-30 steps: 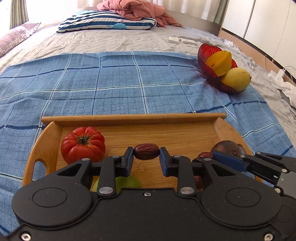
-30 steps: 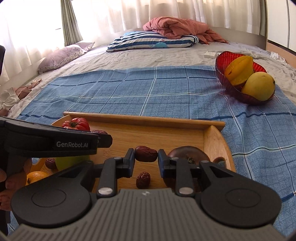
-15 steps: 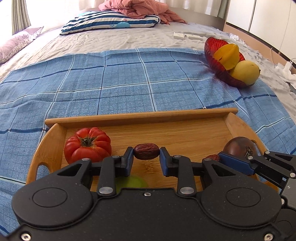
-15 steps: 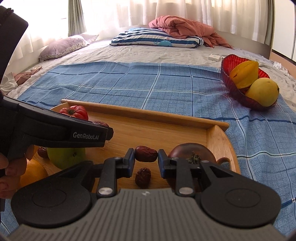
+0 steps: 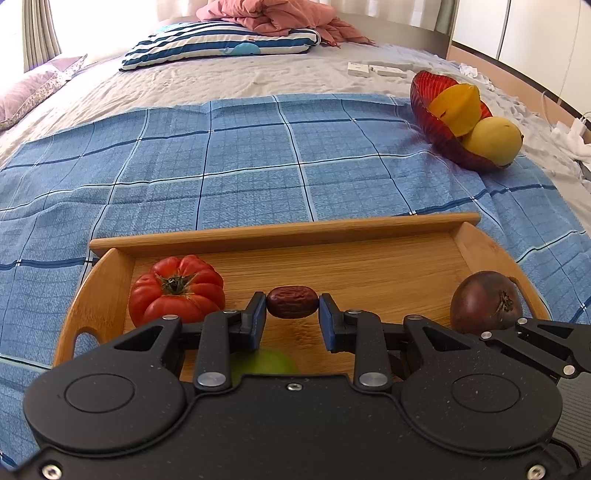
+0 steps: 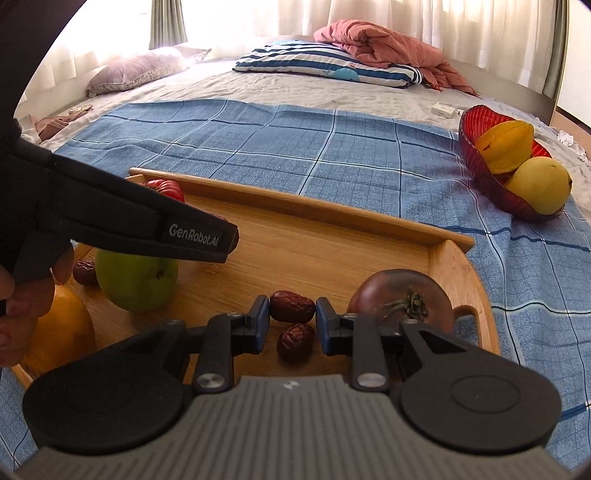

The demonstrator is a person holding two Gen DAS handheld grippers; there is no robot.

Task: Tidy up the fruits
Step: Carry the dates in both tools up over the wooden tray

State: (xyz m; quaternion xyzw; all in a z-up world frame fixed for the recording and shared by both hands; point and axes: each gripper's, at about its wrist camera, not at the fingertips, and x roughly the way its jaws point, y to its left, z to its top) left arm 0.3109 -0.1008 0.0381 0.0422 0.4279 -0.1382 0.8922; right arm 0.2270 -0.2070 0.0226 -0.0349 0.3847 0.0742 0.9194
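Observation:
A wooden tray (image 5: 280,232) lies on a blue checked cloth. My left gripper (image 5: 292,313) is shut on a red date (image 5: 291,307) above the tray. My right gripper (image 6: 291,312) is shut on another red date (image 6: 291,305), held over a loose date (image 6: 295,341) on the tray. On the tray are a ribbed red tomato (image 5: 176,290), a dark tomato (image 5: 485,301) at the right end, a green fruit (image 6: 136,282), an orange fruit (image 6: 62,328) and one more date (image 6: 84,272). A red bowl (image 5: 439,122) at the far right holds a starfruit (image 5: 458,107) and a yellow mango (image 5: 493,138).
The cloth (image 5: 221,166) covers a grey bed. A striped pillow (image 5: 221,42), a pink blanket (image 5: 273,14) and a purple pillow (image 6: 136,70) lie at the head. Small white boxes (image 5: 373,69) lie behind the bowl. The left gripper's body (image 6: 122,229) crosses the right wrist view.
Both grippers have lifted and drawn back a little with their dates still held. The tray and the bowl now sit lower and further off in both views.

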